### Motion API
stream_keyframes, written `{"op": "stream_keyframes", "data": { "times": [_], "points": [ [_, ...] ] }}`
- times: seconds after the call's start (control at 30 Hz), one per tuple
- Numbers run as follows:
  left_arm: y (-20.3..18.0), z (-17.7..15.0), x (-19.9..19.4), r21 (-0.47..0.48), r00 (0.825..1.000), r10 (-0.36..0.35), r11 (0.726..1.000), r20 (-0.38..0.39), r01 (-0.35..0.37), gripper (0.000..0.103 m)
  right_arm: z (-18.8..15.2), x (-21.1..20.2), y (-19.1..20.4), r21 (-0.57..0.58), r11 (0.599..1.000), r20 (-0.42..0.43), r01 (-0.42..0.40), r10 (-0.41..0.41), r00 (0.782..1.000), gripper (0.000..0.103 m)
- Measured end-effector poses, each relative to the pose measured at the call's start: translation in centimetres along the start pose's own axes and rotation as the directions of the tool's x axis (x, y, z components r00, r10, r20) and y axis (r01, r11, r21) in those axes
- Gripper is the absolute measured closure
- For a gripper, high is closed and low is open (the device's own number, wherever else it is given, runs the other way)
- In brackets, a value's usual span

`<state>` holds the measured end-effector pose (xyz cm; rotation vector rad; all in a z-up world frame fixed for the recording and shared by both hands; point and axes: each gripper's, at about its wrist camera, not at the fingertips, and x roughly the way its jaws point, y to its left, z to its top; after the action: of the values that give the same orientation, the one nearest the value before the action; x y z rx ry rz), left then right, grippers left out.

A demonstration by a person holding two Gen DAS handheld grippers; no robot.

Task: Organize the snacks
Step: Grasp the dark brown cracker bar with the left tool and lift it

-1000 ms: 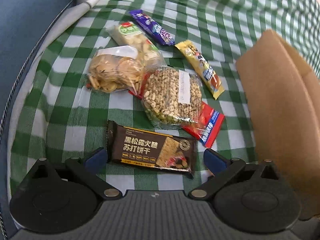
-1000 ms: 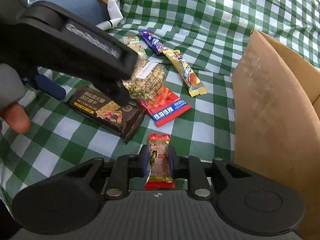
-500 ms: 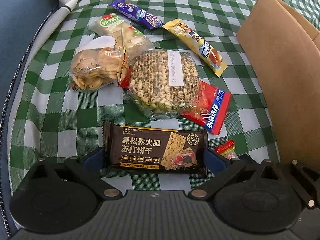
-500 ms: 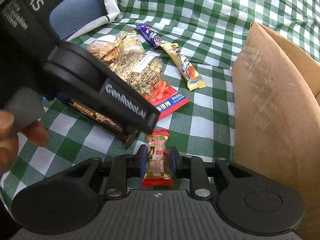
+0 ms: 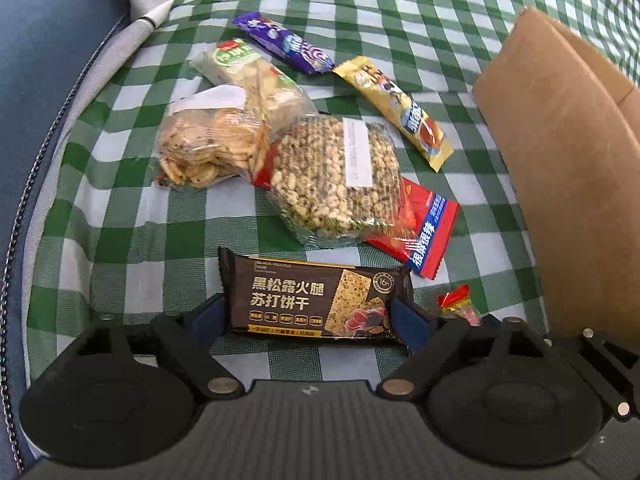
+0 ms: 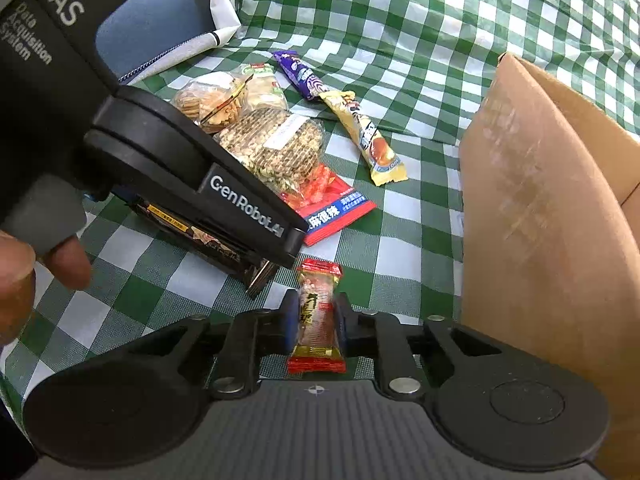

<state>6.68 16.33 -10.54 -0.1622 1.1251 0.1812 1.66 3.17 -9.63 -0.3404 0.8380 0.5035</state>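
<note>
Left gripper (image 5: 310,318) closing around the dark brown soda-cracker pack (image 5: 316,300), blue pads at either short end of the wrapper; whether the pads already press on it, hard to tell from this angle. Pack lying flat on the green-and-white checked cloth (image 5: 120,216), lengthwise between the fingers.

Right gripper (image 6: 316,322) clamped tight on a small red-and-gold wrapped candy (image 6: 318,316), held upright between the blue pads, both twisted ends sticking out above and below.

Just beyond the left fingers: a clear bag of puffed grain cake (image 5: 336,178) with a white label, resting on top of a red spicy-strip packet (image 5: 426,236). To the left of that, a clear bag of round crackers (image 5: 208,148), and behind it a green-labelled biscuit bag (image 5: 256,76). Farther out, a purple wafer bar (image 5: 284,42) and a yellow snack bar (image 5: 400,110), lying nearly end to end. Right of the left fingertips, the same small candy seen close beside the cracker pack's end.

To the right of both grippers, a brown cardboard box (image 6: 548,208) standing on the cloth, near wall tall and plain. At the far left, blue upholstery (image 5: 44,60) with piping under the cloth's edge. Fingertips of a person's hand (image 6: 24,272) at the left gripper's grey trigger.
</note>
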Motion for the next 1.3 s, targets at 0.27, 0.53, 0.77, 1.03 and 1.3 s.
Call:
{"op": "stream_keyframes", "data": {
  "times": [0.27, 0.53, 0.77, 1.03, 1.3],
  "points": [
    [2.1, -0.1, -1.2, -0.113, 0.999, -0.028, 0.993, -0.021, 0.025, 0.046, 0.9, -1.8, 0.0, -0.021, 1.0, 0.047, 0.014, -0.013, 0.999, 0.085],
    [2.5, -1.3, -1.5, -0.113, 0.992, -0.099, 0.99, -0.081, 0.089, 0.045, 0.4, -1.8, -0.5, -0.022, 1.0, 0.016, 0.009, -0.009, 1.0, 0.085],
    [1.6, -2.2, -3.0, -0.037, 0.984, -0.16, 0.987, -0.084, 0.157, 0.03, 0.1, -0.9, -0.3, -0.034, 0.999, -0.033, -0.006, 0.005, 0.999, 0.085],
    [1.6, -1.7, -3.2, 0.031, 0.995, -0.1, 0.995, 0.028, 0.099, 0.008, -0.2, -0.1, -0.5, -0.028, 0.999, -0.082, -0.016, 0.014, 0.997, 0.084],
    [-2.1, -1.2, -0.4, 0.196, 0.998, -0.067, 0.978, -0.012, 0.068, 0.001, -0.4, 0.0, -0.8, -0.031, 0.999, -0.095, -0.029, 0.026, 0.995, 0.084]
  ]
}}
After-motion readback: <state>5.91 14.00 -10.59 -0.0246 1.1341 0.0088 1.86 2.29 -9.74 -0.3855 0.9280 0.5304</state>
